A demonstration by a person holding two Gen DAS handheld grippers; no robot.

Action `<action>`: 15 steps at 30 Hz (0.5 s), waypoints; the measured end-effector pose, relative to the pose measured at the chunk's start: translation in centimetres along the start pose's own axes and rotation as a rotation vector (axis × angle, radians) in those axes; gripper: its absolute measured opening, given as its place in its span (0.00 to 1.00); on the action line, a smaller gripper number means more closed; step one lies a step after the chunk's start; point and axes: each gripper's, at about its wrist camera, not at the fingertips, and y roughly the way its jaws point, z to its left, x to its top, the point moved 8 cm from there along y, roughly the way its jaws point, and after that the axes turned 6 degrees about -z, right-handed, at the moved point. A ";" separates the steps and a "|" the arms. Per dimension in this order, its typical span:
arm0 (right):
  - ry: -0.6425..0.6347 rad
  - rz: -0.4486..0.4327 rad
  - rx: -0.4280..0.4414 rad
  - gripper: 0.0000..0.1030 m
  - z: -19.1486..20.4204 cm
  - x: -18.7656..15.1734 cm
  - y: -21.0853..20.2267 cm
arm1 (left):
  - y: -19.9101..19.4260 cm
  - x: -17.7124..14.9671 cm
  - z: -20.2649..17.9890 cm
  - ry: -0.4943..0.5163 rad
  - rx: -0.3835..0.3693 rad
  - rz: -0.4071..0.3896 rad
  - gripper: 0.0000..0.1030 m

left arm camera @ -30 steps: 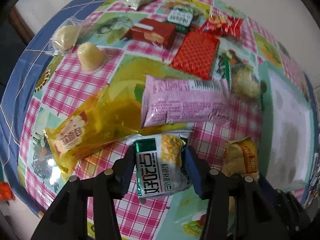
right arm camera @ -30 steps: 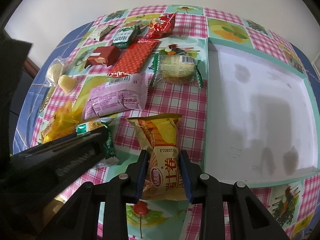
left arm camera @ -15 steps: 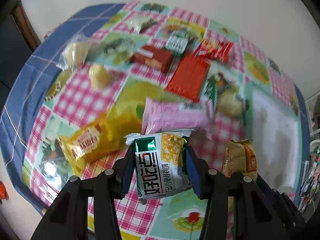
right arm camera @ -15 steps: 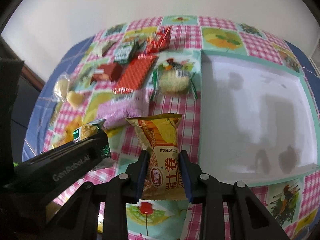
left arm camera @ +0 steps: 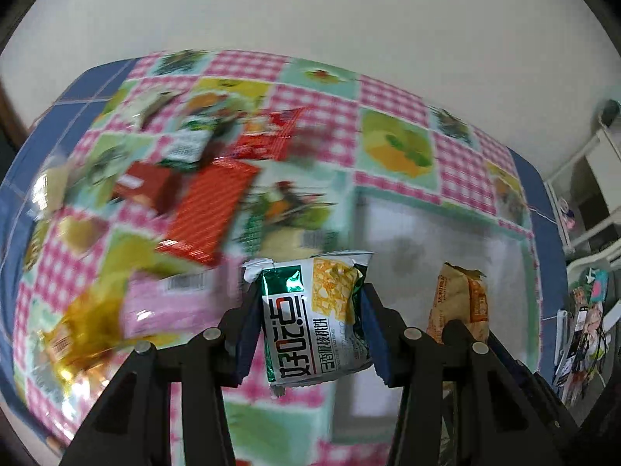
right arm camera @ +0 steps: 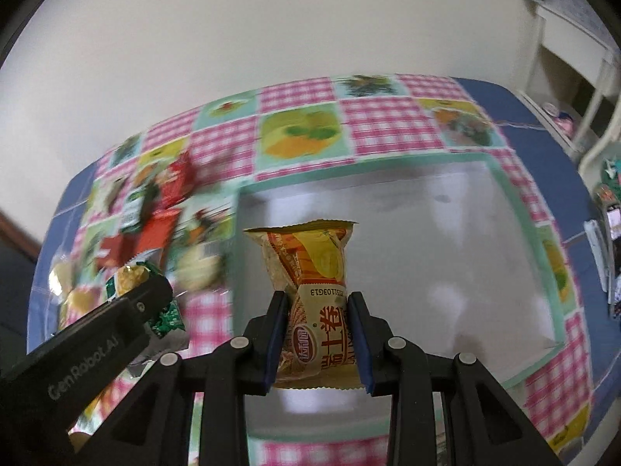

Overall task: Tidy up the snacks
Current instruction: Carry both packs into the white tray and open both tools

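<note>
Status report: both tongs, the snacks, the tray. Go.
Left tongs shut on green-white packet. Right tongs shut on orange packet, over white tray. Tray bare, nothing blocking.

Plain pale wall [right arm camera: 271, 31] behind the table, checked pink and fruit-print tablecloth [right arm camera: 388, 124] with blue border, white shelf unit [right arm camera: 574, 50] at right, dark wood edge [right arm camera: 15, 233] at left

tray [right arm camera: 388, 233] clear; snacks [right arm camera: 155, 229] crowd left

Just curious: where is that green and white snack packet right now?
In the left wrist view the green and white snack packet is pinched in the left gripper, above the checked tablecloth beside the white tray.
</note>
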 end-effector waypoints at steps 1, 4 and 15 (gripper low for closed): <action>0.010 0.000 -0.012 0.33 -0.8 0.3 0.3 | 0.6 0.2 -0.8 0.012 -0.007 0.000 0.49; 0.039 0.001 -0.044 0.33 -3.1 1.1 1.3 | 1.9 0.6 -2.8 0.041 -0.023 0.001 0.49; 0.097 0.000 -0.108 0.33 -7.7 3.6 5.4 | 6.4 1.9 -6.2 0.087 -0.071 -0.011 0.49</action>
